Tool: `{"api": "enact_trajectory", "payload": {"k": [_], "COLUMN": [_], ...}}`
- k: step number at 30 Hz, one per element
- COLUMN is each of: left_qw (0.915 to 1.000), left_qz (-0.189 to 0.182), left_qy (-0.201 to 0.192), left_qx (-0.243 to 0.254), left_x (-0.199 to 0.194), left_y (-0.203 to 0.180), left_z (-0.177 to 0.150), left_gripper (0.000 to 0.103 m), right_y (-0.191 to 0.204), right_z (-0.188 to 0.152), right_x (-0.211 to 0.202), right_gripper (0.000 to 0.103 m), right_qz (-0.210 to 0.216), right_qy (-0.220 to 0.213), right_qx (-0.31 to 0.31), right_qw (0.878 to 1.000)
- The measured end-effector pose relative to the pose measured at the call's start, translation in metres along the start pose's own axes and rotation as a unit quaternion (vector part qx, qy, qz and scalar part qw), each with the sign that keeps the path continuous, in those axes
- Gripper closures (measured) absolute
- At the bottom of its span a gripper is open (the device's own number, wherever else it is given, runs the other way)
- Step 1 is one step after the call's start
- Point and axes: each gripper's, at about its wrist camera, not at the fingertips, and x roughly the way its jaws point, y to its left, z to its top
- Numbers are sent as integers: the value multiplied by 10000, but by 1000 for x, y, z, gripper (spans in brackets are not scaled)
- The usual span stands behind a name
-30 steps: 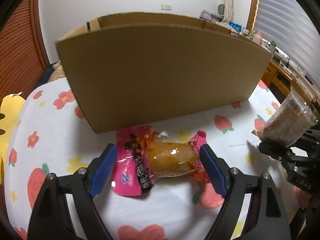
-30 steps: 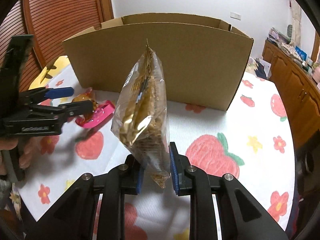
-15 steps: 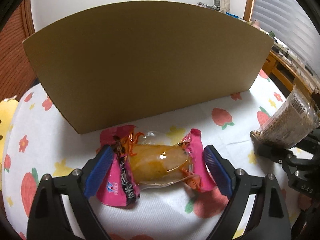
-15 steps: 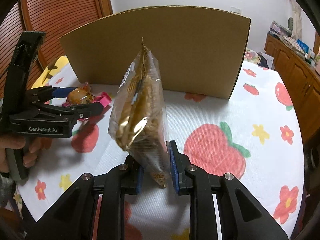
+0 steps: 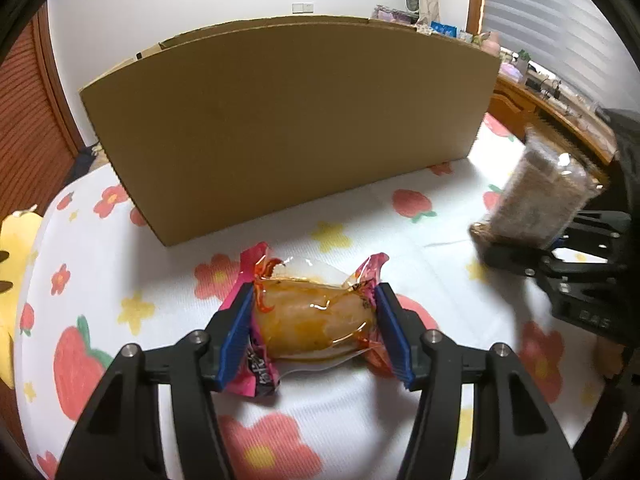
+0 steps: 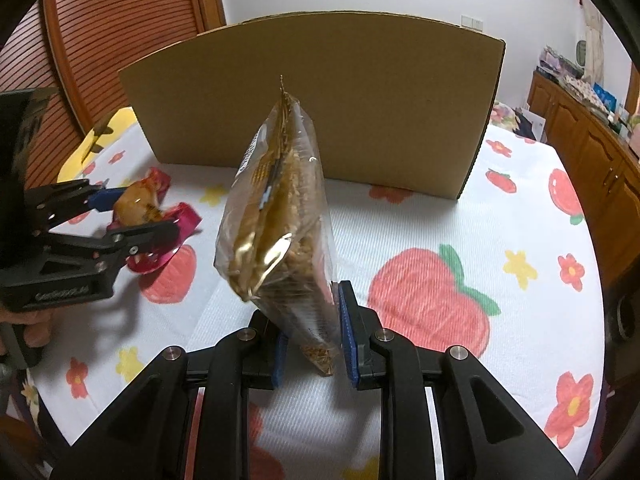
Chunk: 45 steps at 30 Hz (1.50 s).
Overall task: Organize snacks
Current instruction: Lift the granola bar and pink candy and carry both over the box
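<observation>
My left gripper [image 5: 314,330] is shut on a pink-ended clear snack packet [image 5: 310,320] with an orange filling, held just above the flowered tablecloth; it also shows in the right wrist view [image 6: 138,206]. My right gripper [image 6: 312,344] is shut on the bottom of an upright clear bag of brown crisp snacks [image 6: 280,220], seen blurred at the right of the left wrist view [image 5: 536,196]. A large cardboard box [image 5: 288,120] stands behind both, its near wall facing me; its inside is hidden.
The round table carries a white cloth [image 6: 460,240] with strawberries and flowers. A yellow object [image 5: 16,248] lies at the left edge. Wooden cabinets [image 6: 592,152] with clutter stand at the right, a slatted wooden door [image 6: 120,40] at the left.
My left gripper has closed onto the pink packet and lifted it slightly. The right gripper has risen with the bag.
</observation>
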Motion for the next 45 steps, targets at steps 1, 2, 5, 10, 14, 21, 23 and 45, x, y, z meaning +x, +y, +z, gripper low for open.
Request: {"api": "enact_trajectory", "payload": {"k": [1, 2, 5, 10, 14, 21, 23, 45], "left_qw": [10000, 10000, 9999, 9995, 9988, 9970, 9962, 9837], "left_qz": [-44, -66, -110, -146, -160, -203, -220, -293], "left_qy": [-12, -27, -98, -293, -463, -739, -832, -1756], "left_qx": [-39, -62, -71, -48, 5, 91, 99, 256], "left_x": [-3, -6, -15, -36, -53, -74, -80, -115], "left_y": [0, 1, -1, -2, -5, -7, -6, 21], "left_z": [-1, -1, -1, 4, 9, 24, 31, 133], "left_gripper": [45, 45, 45, 45, 45, 45, 44, 44], "right_y": [1, 2, 4, 5, 4, 8, 8, 22], "right_z": [0, 0, 0, -2, -4, 2, 6, 96], "right_x": [0, 0, 0, -2, -6, -29, -37, -99], "right_gripper": [82, 82, 83, 83, 83, 83, 83, 83], "right_qz": [-9, -28, -68, -135, -149, -165, -155, -210], "right_qy": [-1, -2, -10, -73, -93, -312, -397, -1349], "right_qx": [-8, -30, -76, -104, -93, -132, -153, -726], "right_qw": [10000, 10000, 9999, 9998, 9998, 9993, 9990, 9880]}}
